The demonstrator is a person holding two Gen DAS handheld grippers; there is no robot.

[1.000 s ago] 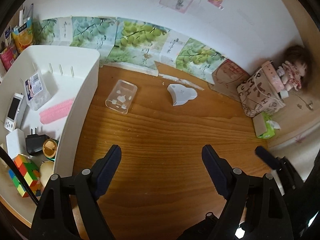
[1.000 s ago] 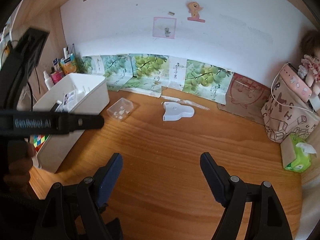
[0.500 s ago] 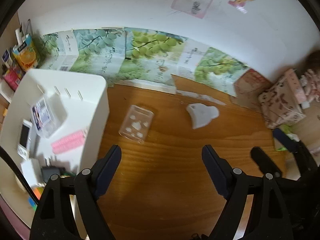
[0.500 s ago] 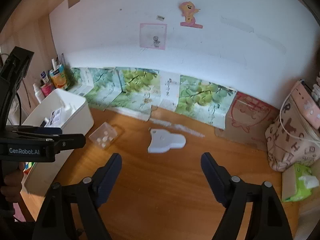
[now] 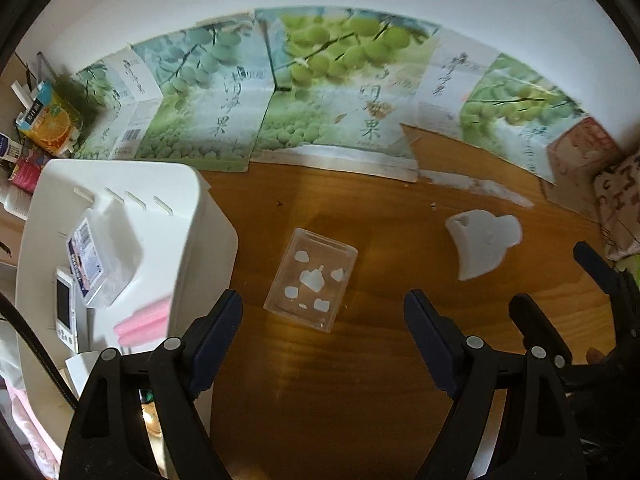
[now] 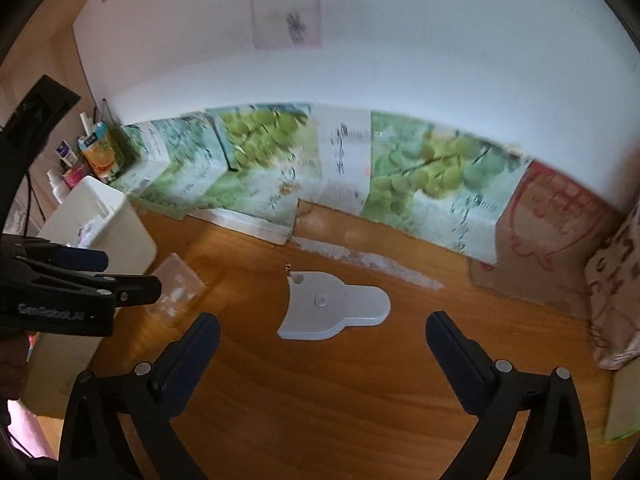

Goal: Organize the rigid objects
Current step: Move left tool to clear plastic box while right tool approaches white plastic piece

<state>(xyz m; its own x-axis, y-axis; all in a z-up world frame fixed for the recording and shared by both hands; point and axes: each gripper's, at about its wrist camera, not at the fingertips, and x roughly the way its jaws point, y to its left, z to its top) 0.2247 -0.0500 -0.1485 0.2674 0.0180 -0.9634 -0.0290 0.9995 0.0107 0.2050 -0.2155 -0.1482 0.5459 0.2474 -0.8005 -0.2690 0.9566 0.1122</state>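
Wooden desktop [image 5: 360, 400] filled more of both views than a second earlier: both hands had closed in. Left gripper [image 5: 320, 316] hung wide over the clear plastic box [image 5: 311, 285]; right gripper [image 6: 322, 344], jaws opening and empty, faced the flat white plastic piece [image 6: 334, 308] for binning.

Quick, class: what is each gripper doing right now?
Left gripper: open, holding nothing.
Right gripper: jaws opening, nothing between them.
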